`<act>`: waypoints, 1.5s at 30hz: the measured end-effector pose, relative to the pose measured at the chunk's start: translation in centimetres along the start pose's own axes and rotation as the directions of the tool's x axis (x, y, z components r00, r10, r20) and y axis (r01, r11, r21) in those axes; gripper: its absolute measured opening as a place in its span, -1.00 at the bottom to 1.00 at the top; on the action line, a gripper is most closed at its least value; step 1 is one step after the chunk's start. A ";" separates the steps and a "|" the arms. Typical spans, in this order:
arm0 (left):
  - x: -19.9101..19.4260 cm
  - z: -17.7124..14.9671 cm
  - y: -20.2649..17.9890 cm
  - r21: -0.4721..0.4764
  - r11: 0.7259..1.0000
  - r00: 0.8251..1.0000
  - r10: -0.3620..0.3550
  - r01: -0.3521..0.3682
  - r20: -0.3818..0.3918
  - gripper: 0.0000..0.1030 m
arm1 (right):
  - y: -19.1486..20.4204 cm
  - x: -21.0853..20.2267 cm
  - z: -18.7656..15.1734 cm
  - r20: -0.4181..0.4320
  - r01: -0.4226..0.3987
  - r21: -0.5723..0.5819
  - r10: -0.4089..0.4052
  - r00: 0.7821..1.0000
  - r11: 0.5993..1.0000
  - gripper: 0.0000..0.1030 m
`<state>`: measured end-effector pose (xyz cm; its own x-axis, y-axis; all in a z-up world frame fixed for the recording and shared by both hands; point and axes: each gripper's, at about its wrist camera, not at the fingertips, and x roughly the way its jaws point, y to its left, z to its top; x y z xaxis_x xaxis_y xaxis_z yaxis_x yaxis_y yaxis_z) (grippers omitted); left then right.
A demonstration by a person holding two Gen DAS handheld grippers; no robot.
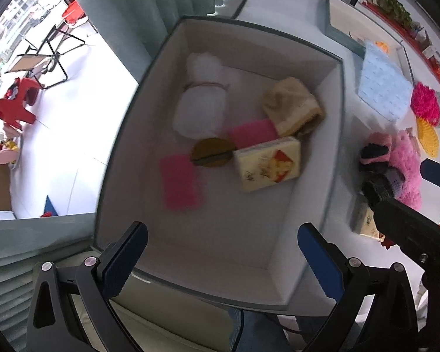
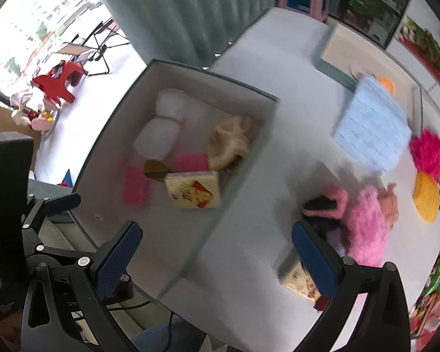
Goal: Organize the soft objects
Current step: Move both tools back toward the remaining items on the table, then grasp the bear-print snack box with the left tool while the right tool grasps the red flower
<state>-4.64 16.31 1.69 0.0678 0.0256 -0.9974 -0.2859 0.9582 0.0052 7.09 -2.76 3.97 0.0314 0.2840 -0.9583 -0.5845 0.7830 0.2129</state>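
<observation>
Jaws of both the left gripper (image 1: 221, 259) and right gripper (image 2: 217, 256) gape wide, empty; centre-frame, a rectangular white box (image 1: 278, 275) holds two flat pink sponges (image 1: 180, 182).

My left wrist camera looks steeply down from close above into the box (image 1: 336, 135), while my right wrist camera sits further right and a little back, facing down over the table (image 2: 249, 214), and both share the box, the blue cloth (image 1: 384, 88) and pink fluff (image 2: 363, 228).
</observation>
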 end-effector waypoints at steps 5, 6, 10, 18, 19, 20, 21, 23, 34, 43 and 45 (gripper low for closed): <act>-1.0 -1.4 -4.5 0.046 0.999 1.000 0.008 -0.008 0.002 1.00 | -4.3 -1.0 -2.2 0.002 -0.014 0.030 0.014 1.000 0.999 1.00; -1.2 -1.8 -5.6 0.061 0.998 1.000 0.003 -0.004 0.002 1.00 | -5.6 -1.1 -2.8 0.000 -0.018 0.050 0.018 1.000 0.999 1.00; -1.8 -3.1 -9.4 0.114 0.993 1.000 -0.013 0.013 -0.004 1.00 | -12.0 -1.7 -6.8 -0.009 -0.005 0.159 0.007 1.000 0.987 1.00; 1.6 -6.7 -18.2 0.248 0.969 0.998 0.028 -0.012 -0.063 1.00 | -23.3 -1.2 -14.8 -0.113 0.042 0.400 0.004 0.994 0.915 1.00; 2.3 -6.8 -18.8 0.248 0.969 0.997 0.029 -0.011 -0.067 1.00 | -24.2 -1.1 -15.6 -0.123 0.045 0.412 0.007 0.992 0.910 1.00; 3.1 -6.8 -19.4 0.245 0.970 0.997 0.028 -0.008 -0.075 1.00 | -24.8 -1.1 -16.3 -0.131 0.045 0.417 0.011 0.991 0.908 1.00; 4.0 -6.7 -20.0 0.239 0.971 0.996 0.033 -0.011 -0.085 1.00 | -25.3 -1.0 -16.9 -0.138 0.043 0.417 0.016 0.990 0.908 1.00; 5.3 -6.4 -20.9 0.224 0.975 0.996 0.034 -0.014 -0.084 1.00 | -26.2 -0.8 -18.1 -0.150 0.041 0.416 0.024 0.988 0.908 1.00; 9.0 -5.7 -24.3 0.259 0.966 0.996 0.028 -0.006 -0.083 1.00 | -29.0 0.4 -22.0 -0.209 0.049 0.430 0.047 0.977 0.901 1.00; 10.4 -6.2 -19.7 0.151 0.988 0.989 0.061 -0.041 -0.131 1.00 | -25.5 3.2 -19.9 -0.237 0.000 0.338 0.085 0.968 0.941 1.00; 10.3 -5.9 -19.4 0.148 0.988 0.991 0.060 -0.041 -0.123 1.00 | -24.4 3.9 -19.3 -0.234 -0.014 0.323 0.094 0.968 0.946 1.00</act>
<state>-4.07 -3.69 -9.11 -0.0678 0.0474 -0.9966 -0.1443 0.9879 0.0568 5.82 -31.46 -8.68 -0.2147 0.2190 -0.9518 -0.2919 0.9156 0.2765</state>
